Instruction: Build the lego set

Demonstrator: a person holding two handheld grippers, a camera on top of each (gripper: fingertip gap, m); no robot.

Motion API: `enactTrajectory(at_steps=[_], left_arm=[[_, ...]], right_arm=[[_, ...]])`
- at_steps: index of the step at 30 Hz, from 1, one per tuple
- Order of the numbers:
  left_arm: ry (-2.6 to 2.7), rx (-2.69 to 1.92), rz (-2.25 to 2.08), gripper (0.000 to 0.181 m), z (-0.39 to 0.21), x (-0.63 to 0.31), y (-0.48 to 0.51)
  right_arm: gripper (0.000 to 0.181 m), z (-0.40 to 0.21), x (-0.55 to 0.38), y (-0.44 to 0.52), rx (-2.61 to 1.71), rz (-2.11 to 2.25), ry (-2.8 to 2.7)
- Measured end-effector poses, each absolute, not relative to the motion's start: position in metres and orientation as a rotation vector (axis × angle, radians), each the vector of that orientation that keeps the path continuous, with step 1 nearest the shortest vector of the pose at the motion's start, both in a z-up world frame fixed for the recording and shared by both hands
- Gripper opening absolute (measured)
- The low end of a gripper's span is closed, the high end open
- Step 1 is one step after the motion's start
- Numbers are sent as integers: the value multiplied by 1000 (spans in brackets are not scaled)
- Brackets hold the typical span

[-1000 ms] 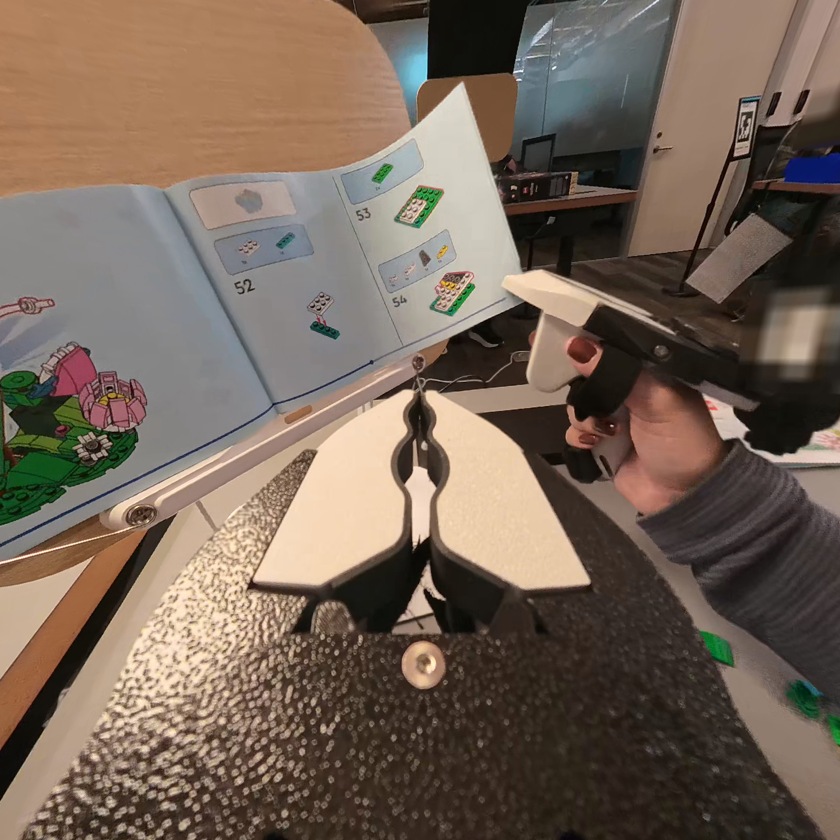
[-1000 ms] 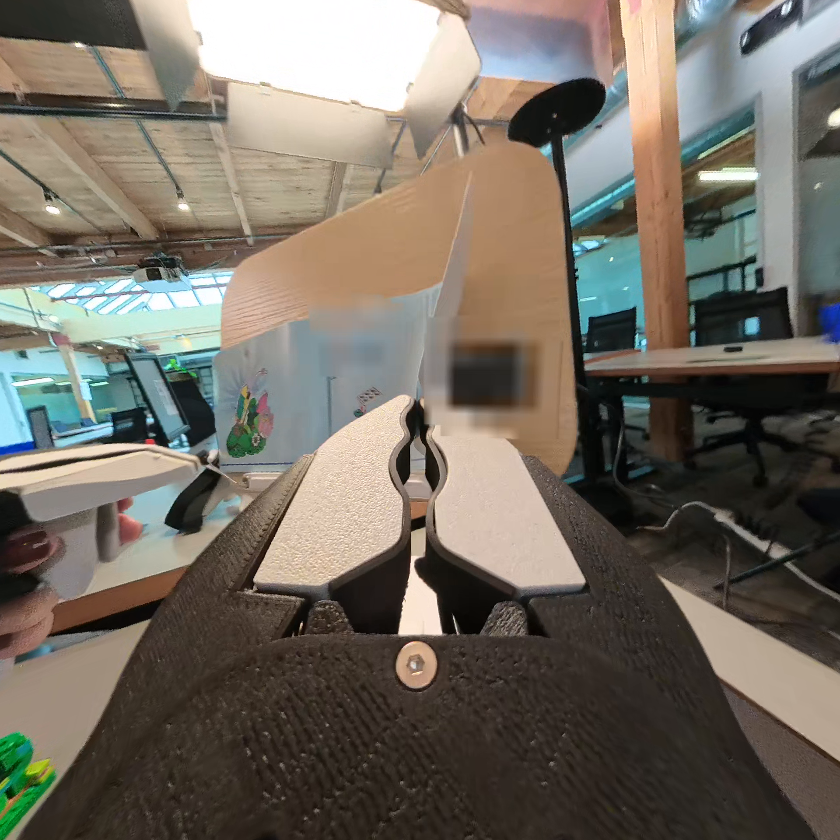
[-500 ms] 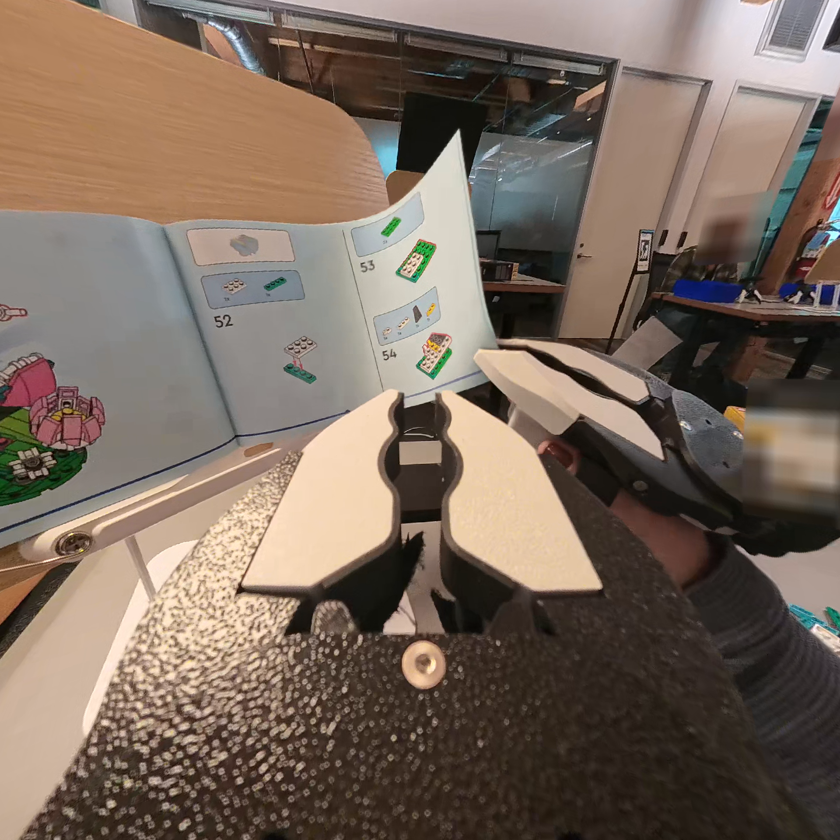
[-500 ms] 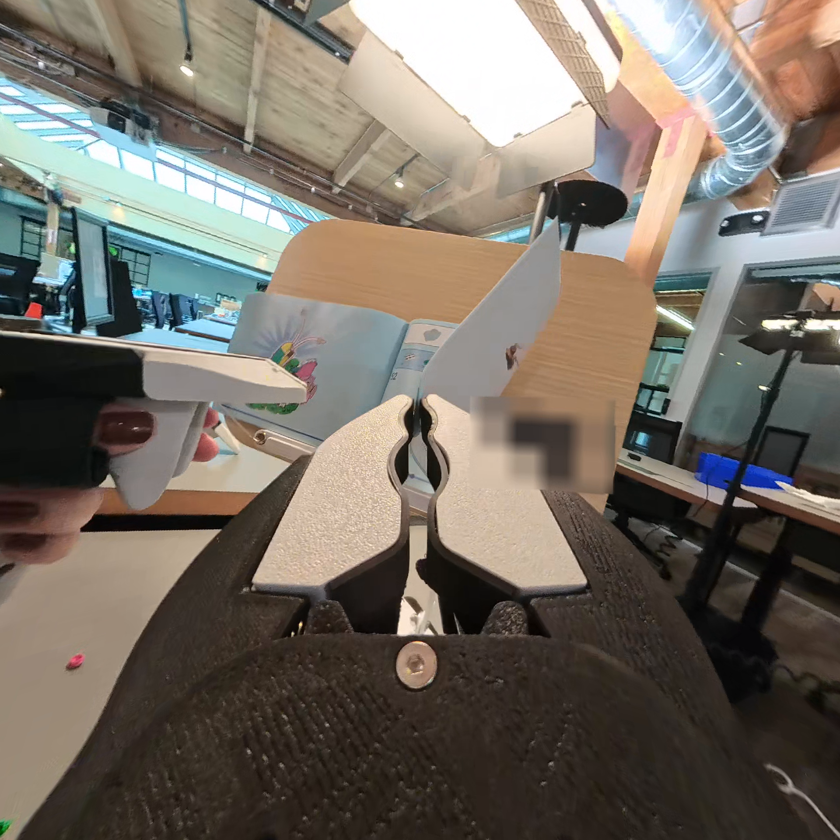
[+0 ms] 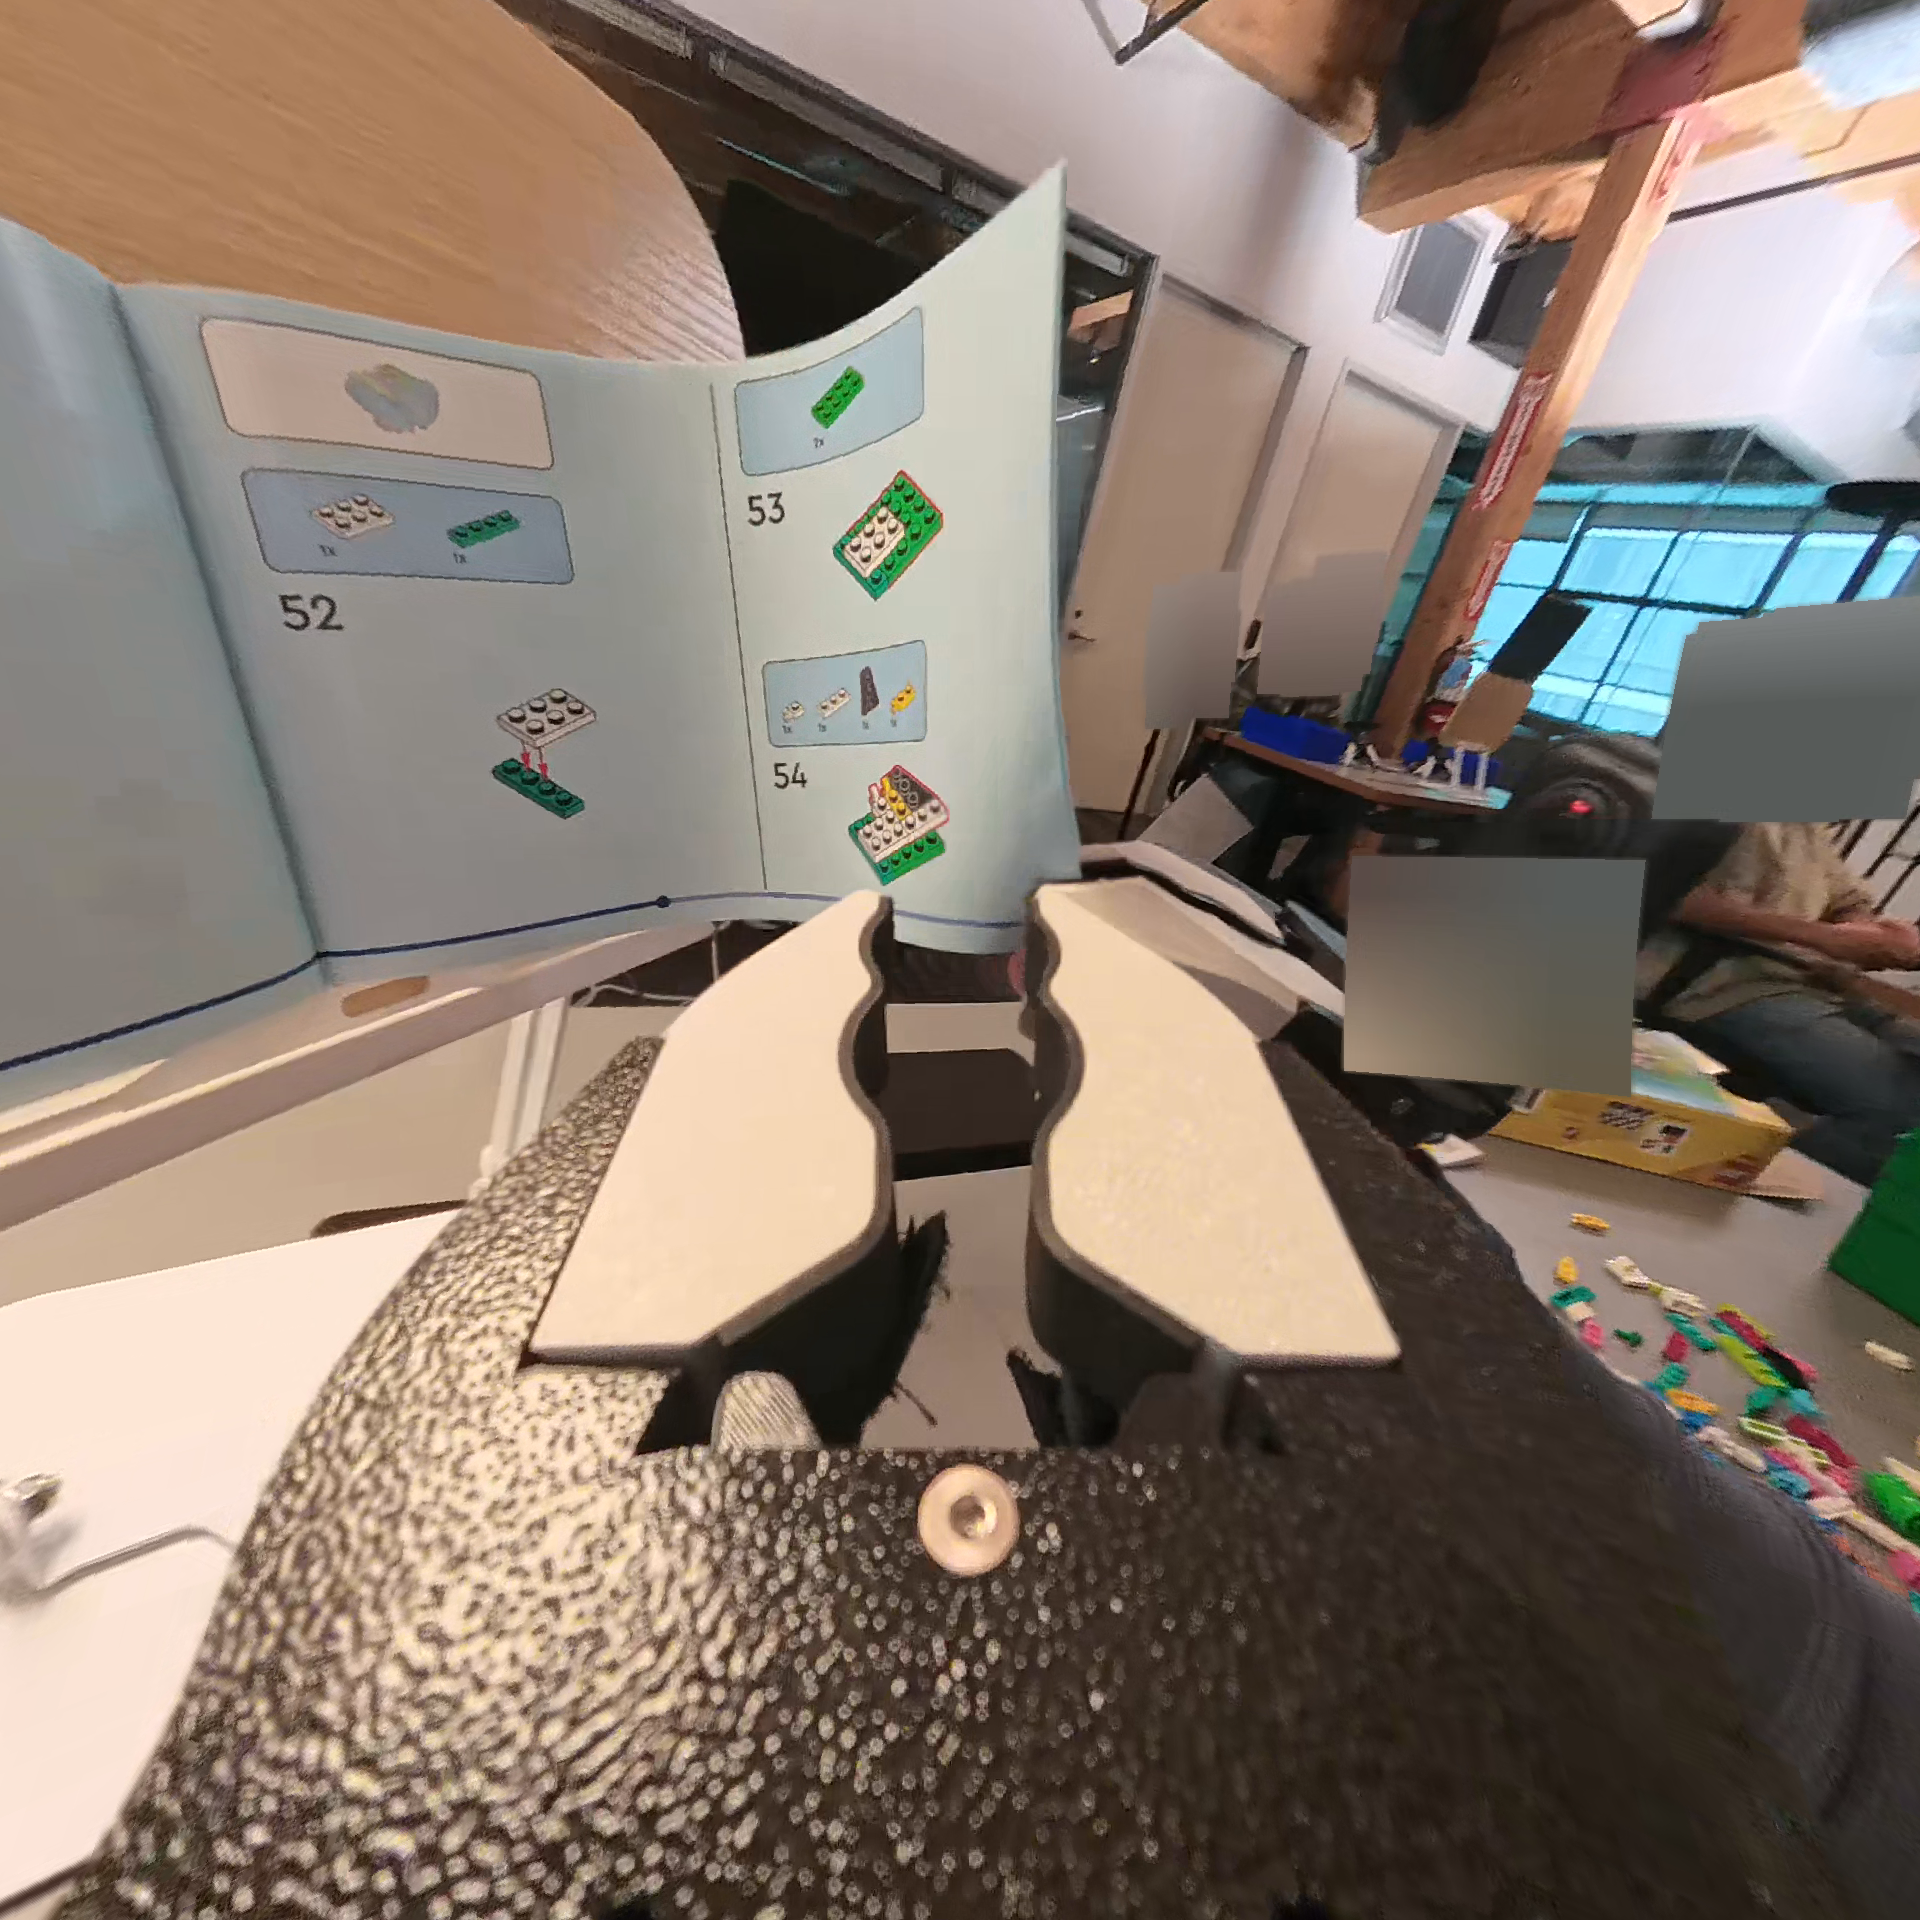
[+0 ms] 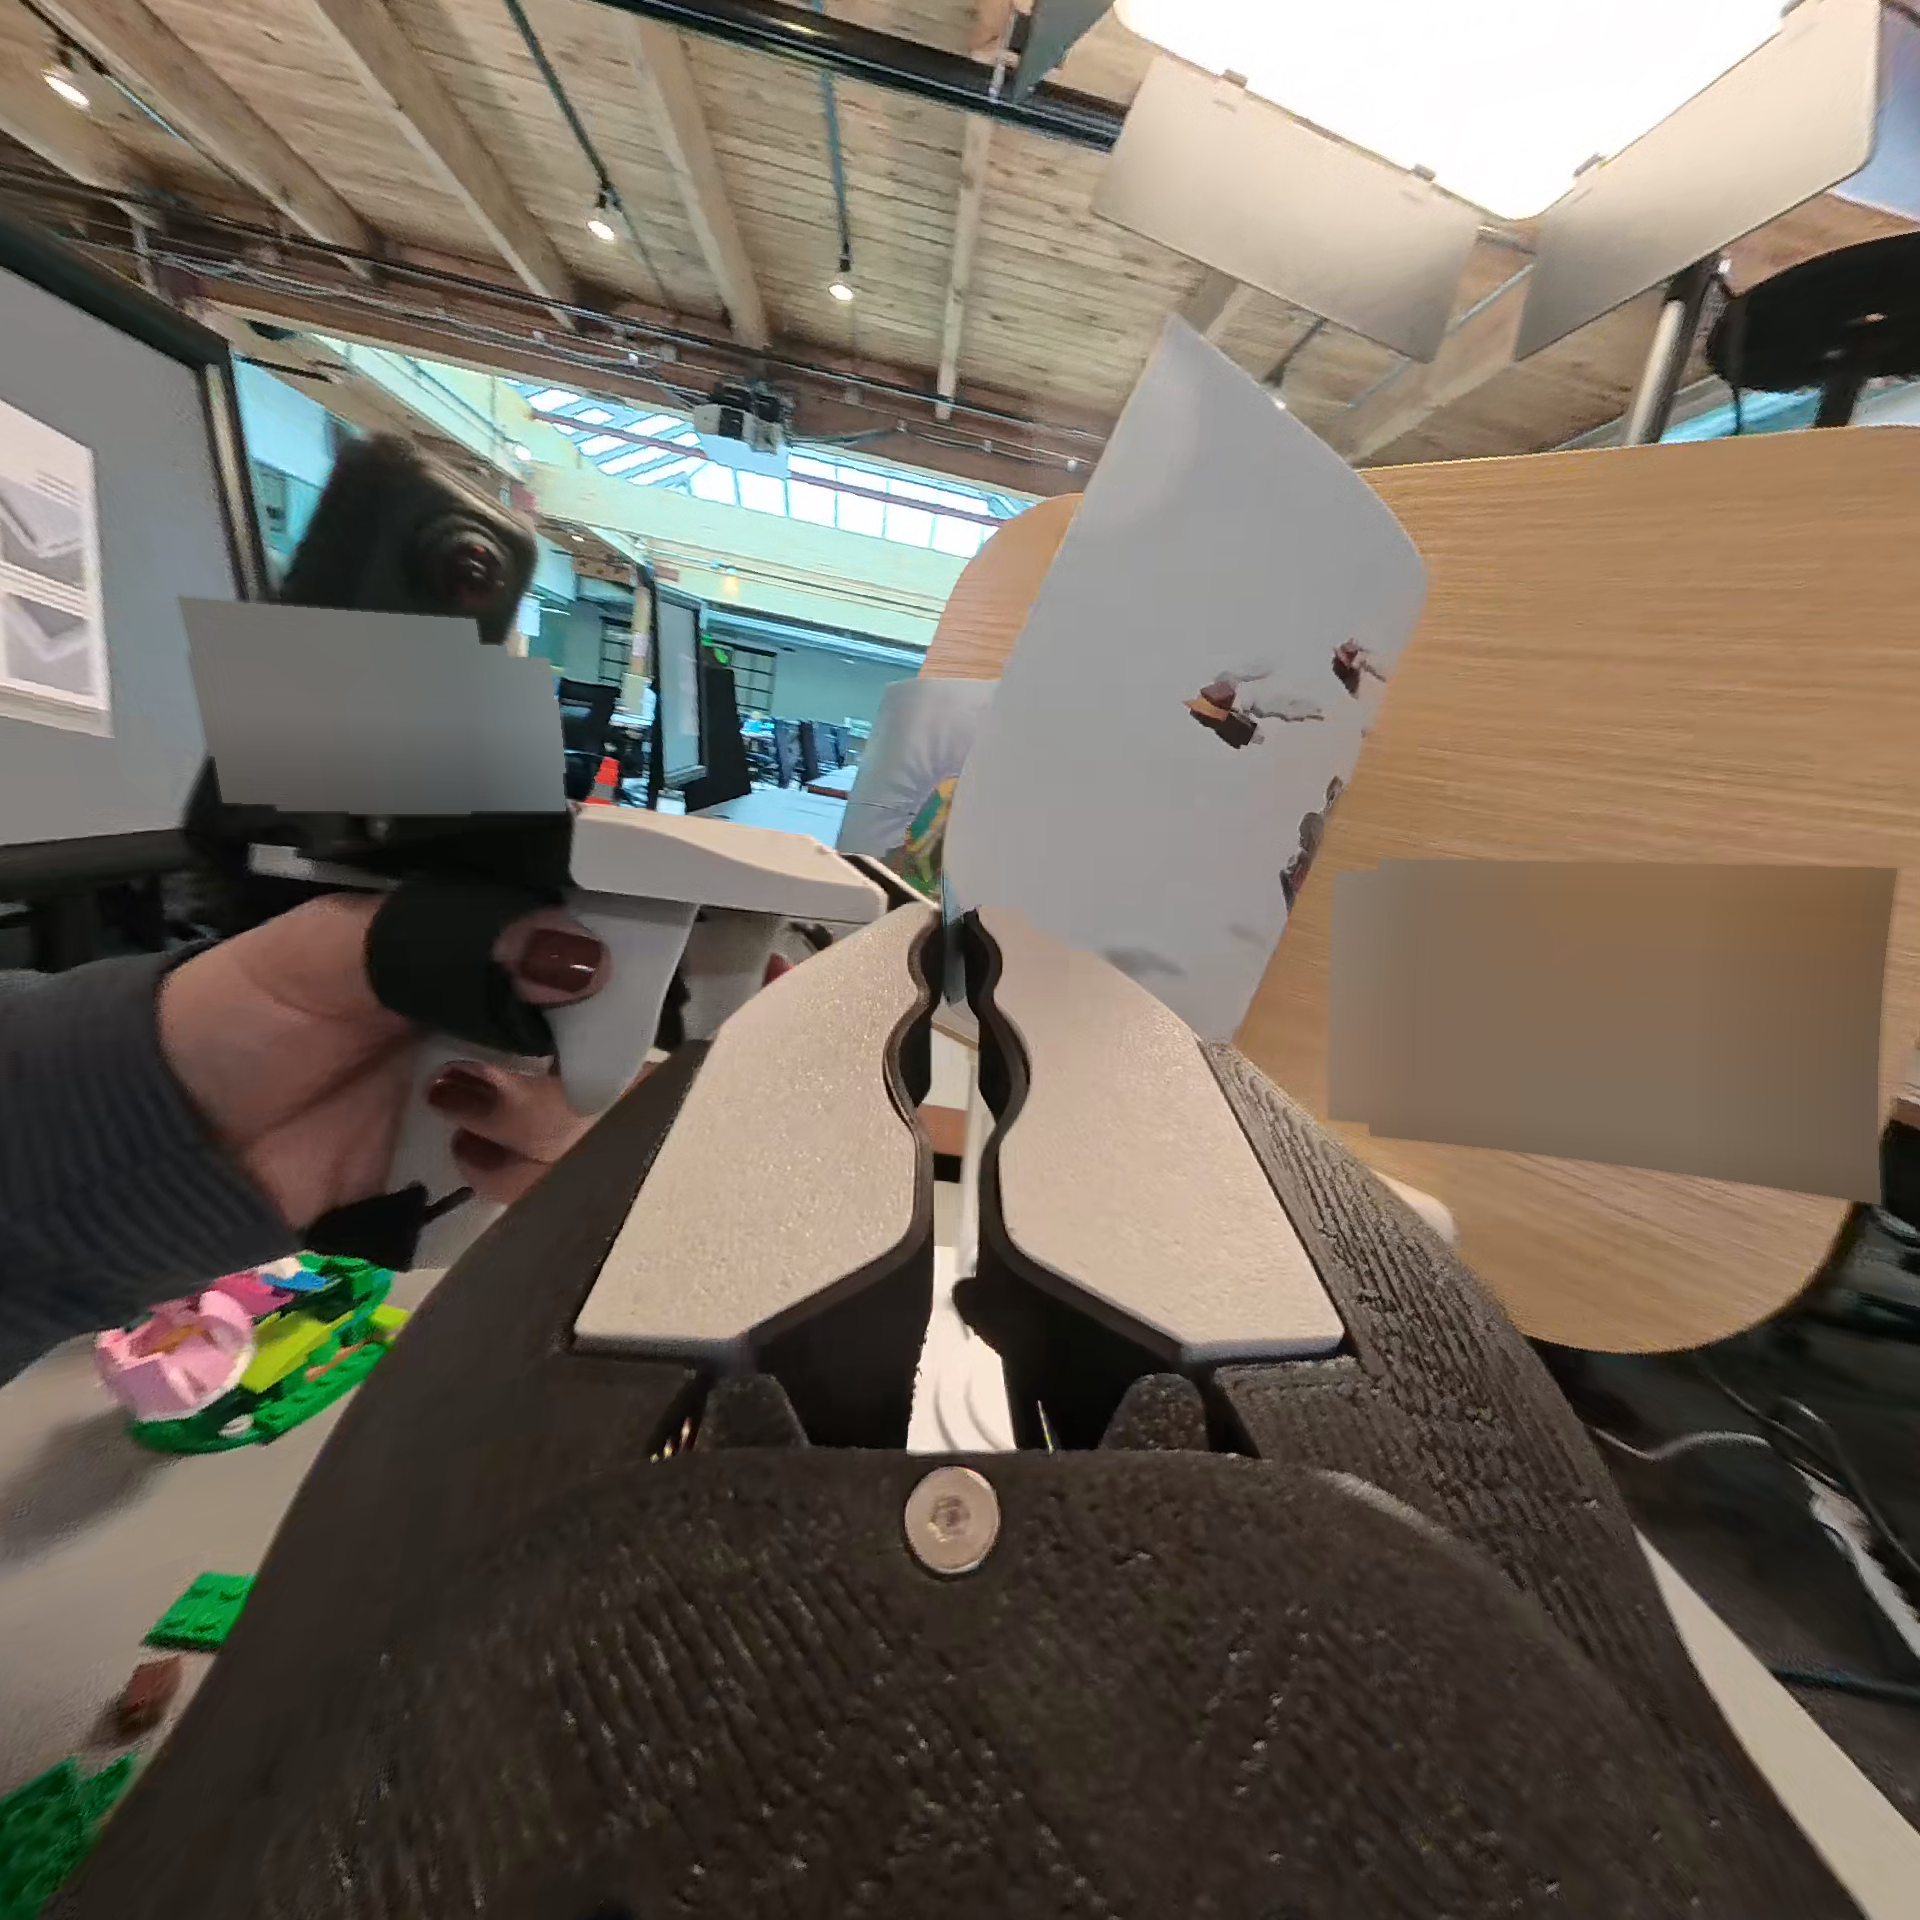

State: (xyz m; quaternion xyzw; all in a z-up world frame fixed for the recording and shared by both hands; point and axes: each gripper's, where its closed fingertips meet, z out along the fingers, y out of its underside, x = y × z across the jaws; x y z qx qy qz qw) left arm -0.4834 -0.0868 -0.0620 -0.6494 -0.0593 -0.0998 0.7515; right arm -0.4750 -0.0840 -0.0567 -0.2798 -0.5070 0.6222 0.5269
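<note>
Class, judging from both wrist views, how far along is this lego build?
Done: a green base with a pink flower stands assembled. In hand: the right claw pinches a page of the instruction booklet, turning it; the left claw is open, empty. Left: loose bricks still lie scattered, unplaced.

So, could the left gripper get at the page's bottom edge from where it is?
Probably yes. The left gripper is open, and the page edge hangs free just past its fingertips with nothing between. The right gripper pinches the same page, which should steady it.
</note>
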Motion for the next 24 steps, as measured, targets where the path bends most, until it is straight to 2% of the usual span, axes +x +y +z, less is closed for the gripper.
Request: enactTrajectory(at_steps=[1, 4, 7, 13, 24], left_arm=[[-126, -1409, -245, 23, -62, -483, -87], [-103, -1389, -324, 23, -61, -477, -87], [-65, -1388, -384, 10, -62, -469, -86], [-90, -1367, -364, 0, -60, -475, -88], [-103, -1386, -327, 0, -63, -480, -88]], right_arm=[[2, -57, -474, -86, -659, 1513, -1223], [2, -59, -471, -91, -645, 1589, -1256], [2, -64, -471, -97, -648, 1672, -1299], [4, -67, -467, -102, -634, 1814, -1321], [9, -68, -462, -113, -546, 1851, -1342]])
